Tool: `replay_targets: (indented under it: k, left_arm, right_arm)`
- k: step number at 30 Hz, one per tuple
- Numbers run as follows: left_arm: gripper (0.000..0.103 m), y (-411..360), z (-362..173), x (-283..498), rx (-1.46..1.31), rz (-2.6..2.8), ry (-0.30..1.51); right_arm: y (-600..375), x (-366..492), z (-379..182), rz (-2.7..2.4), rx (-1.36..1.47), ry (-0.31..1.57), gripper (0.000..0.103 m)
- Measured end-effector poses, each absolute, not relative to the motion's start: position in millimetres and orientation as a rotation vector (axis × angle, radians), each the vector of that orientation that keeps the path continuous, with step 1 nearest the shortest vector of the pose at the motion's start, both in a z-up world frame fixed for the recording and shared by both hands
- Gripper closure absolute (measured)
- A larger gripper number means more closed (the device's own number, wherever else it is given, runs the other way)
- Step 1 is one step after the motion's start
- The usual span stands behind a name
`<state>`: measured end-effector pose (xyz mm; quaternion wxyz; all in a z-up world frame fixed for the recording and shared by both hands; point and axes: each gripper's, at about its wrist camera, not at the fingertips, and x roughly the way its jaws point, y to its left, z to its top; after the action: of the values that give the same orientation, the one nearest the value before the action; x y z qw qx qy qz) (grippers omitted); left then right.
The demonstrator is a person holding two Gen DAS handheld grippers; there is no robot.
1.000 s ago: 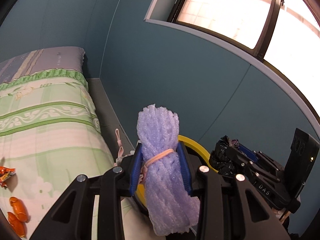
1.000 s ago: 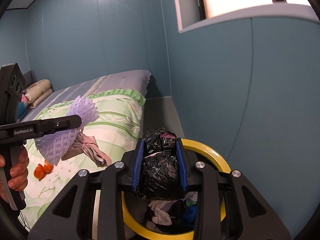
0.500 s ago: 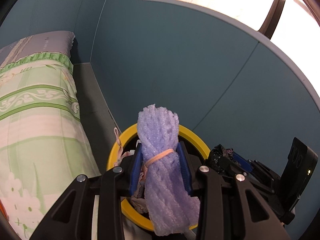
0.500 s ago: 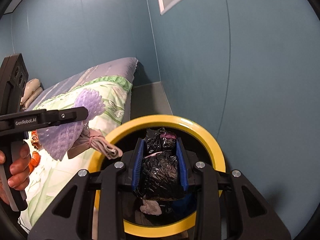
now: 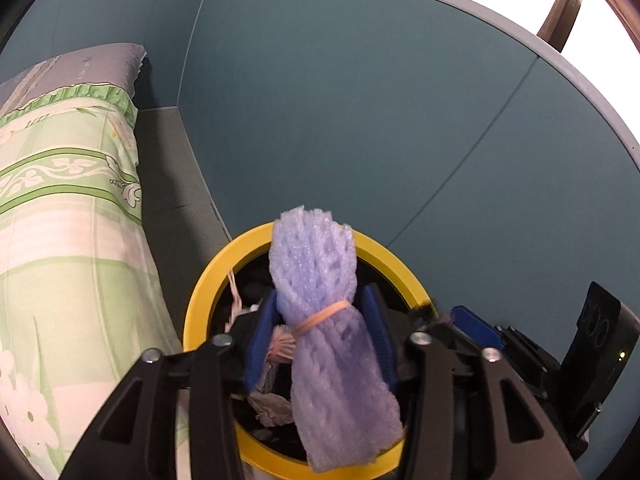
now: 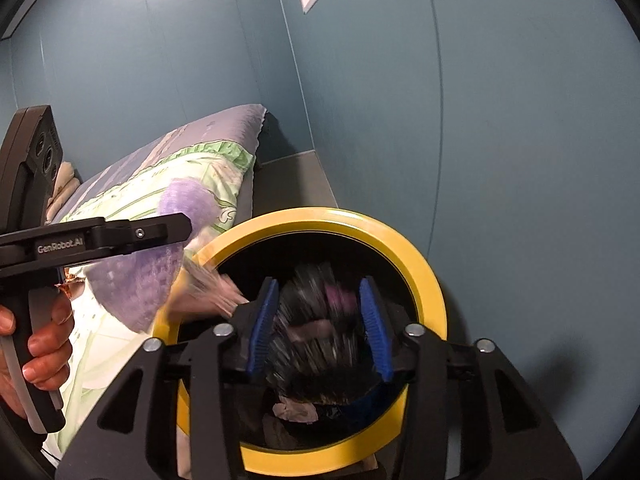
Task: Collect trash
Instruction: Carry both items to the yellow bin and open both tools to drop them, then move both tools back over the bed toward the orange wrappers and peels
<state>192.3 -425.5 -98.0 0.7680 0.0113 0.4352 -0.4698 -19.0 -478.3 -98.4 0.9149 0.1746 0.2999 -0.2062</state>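
A purple foam net (image 5: 316, 264), tied with a rubber band, stands between the blue pads of my left gripper (image 5: 320, 292). Those jaws are opening and gaps show on both sides of the net. A pinkish wad (image 5: 280, 344) hangs beside it. Right below is the yellow-rimmed bin (image 5: 200, 300). In the right wrist view, my right gripper (image 6: 318, 284) hangs over the same bin (image 6: 432, 280). Its jaws are opening too, and the black bag (image 6: 316, 320) between them is blurred and free of the pads. The left gripper's finger (image 6: 120, 236) and the foam net (image 6: 140, 284) reach in from the left.
A bed with a green floral cover (image 5: 60, 240) lies left of the bin, with a grey ledge (image 5: 172, 184) between it and the teal wall (image 5: 360, 120). Crumpled trash (image 6: 296, 410) lies inside the bin. A person's hand (image 6: 44, 344) holds the left gripper's handle.
Both grippers came down over the bin's mouth. Both pairs of jaws have spread apart. The black bag is now blurred and slipping between the right pads; the foam net stands loose in the left.
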Motion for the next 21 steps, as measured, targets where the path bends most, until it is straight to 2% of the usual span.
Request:
replay_targets:
  k: [4,17,19,21]
  left_arm:
    - [0.046,-423.7,-98.8,198.3,0.012,-1.005,0.942]
    - [0.046,-386.5,-76.5,201.9,-0.021,-0.964,0.901]
    - [0.041,-374.8,-70.3,203.2,-0.032,-0.949,0.888]
    - [0.036,-362.8,-64.9,205.2,-0.039,-0.927,0.869]
  right_arm:
    - [-479.5,-19.3,-99.8,-0.431,0.367,0.620,0.056]
    - [-459.8,-20.2,-83.3,-0.426,0.338,0.589,0.054]
    - [-455.8,-23.2,-77.6,-0.418,0.328,0.579,0.049]
    - [-448.4,-25.4,-72.8,-0.407,0.316,0.568,0.048]
